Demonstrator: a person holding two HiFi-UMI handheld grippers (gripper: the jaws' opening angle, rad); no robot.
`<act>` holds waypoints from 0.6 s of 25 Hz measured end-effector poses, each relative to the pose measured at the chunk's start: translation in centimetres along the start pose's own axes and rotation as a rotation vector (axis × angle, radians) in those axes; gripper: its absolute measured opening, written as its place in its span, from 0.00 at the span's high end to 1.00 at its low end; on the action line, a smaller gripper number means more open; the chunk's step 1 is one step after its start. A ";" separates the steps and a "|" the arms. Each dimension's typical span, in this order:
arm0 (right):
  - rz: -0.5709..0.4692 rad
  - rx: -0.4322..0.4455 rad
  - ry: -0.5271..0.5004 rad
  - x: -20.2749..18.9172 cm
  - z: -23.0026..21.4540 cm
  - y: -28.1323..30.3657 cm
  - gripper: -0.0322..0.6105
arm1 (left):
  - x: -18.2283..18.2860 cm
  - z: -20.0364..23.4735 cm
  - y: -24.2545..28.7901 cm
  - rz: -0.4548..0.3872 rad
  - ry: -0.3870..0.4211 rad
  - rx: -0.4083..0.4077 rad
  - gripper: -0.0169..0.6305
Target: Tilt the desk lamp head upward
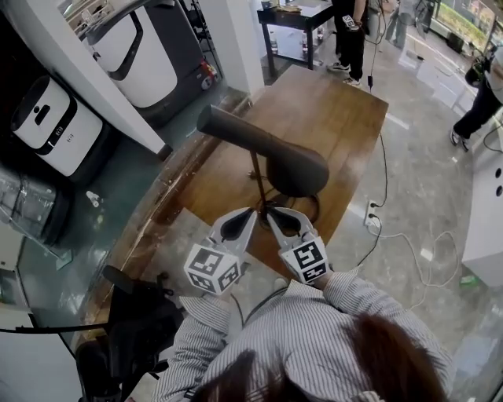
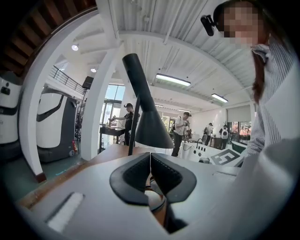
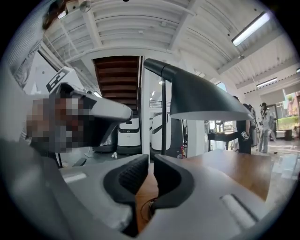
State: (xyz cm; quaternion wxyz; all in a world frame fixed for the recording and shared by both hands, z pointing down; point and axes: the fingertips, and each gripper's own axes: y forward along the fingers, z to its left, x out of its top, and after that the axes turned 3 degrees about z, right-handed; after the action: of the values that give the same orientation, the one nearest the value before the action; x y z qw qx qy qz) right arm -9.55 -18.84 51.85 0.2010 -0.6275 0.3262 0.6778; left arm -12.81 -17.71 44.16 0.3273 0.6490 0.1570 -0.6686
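Table (image 1: 338,118), lamp (image 1: 295,169), left tongs (image 1: 251,212), right tongs (image 1: 272,212), closed

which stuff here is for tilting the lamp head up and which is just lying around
For the job: desk lamp head, lamp stem, left hand-held gripper, right hand-held gripper.
Just around: wooden table, white machine, power strip, black table.

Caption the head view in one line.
Left tongs and right tongs, both shut and empty, hover side by side near the desk lamp on the wooden table.
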 end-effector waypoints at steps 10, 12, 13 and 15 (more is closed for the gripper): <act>0.042 -0.010 0.005 -1.4 -1.9 5.2 0.82 | 5.7 0.8 0.8 0.018 0.224 0.022 0.88; 0.052 -0.005 0.013 -1.3 -2.1 6.2 0.82 | 7.8 0.9 0.6 0.004 0.306 0.041 0.84; 0.058 -0.003 0.018 -1.3 -2.3 6.7 0.82 | 8.8 0.9 0.4 0.001 0.360 0.055 0.84; 0.070 0.003 0.017 -1.4 -2.4 7.5 0.82 | 10.7 0.9 0.0 -0.004 0.453 0.079 0.83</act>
State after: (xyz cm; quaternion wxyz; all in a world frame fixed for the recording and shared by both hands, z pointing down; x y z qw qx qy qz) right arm -12.79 -25.64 54.63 0.1753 -0.6211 0.3506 0.6787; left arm -12.90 -20.79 33.84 0.2567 0.7945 0.2016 -0.5121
